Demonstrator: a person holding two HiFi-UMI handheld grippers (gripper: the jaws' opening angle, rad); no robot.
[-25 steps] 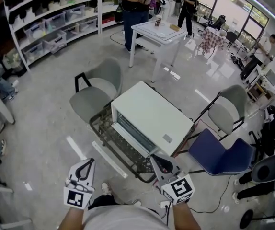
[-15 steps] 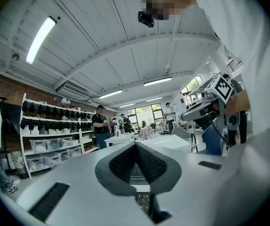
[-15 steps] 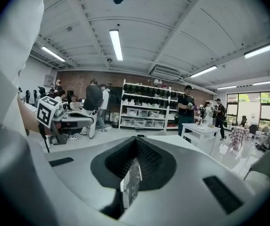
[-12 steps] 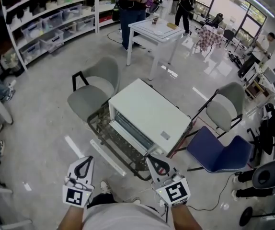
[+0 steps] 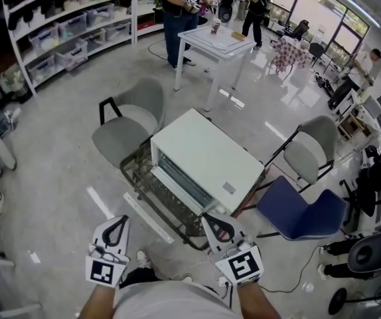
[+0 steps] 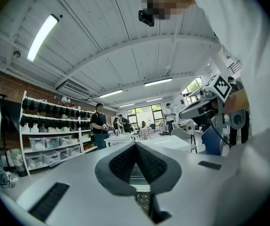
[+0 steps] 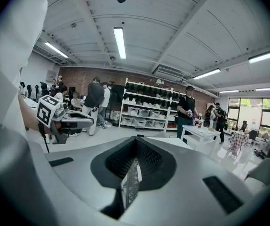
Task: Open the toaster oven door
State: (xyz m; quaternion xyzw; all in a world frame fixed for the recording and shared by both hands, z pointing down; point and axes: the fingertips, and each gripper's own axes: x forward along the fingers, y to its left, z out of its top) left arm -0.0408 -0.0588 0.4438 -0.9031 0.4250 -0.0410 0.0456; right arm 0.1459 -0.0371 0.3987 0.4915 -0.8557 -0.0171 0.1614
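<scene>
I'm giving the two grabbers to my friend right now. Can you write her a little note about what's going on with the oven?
Left gripper: shut, empty, held low near the body.
Right gripper: shut, empty, tip close to the table's near corner, touching nothing.
Toaster oven: white, on the wire-mesh table; its door faces you and is closed.
Done: nothing yet.
Left: reach the door, grip it, and swing it open.
</scene>
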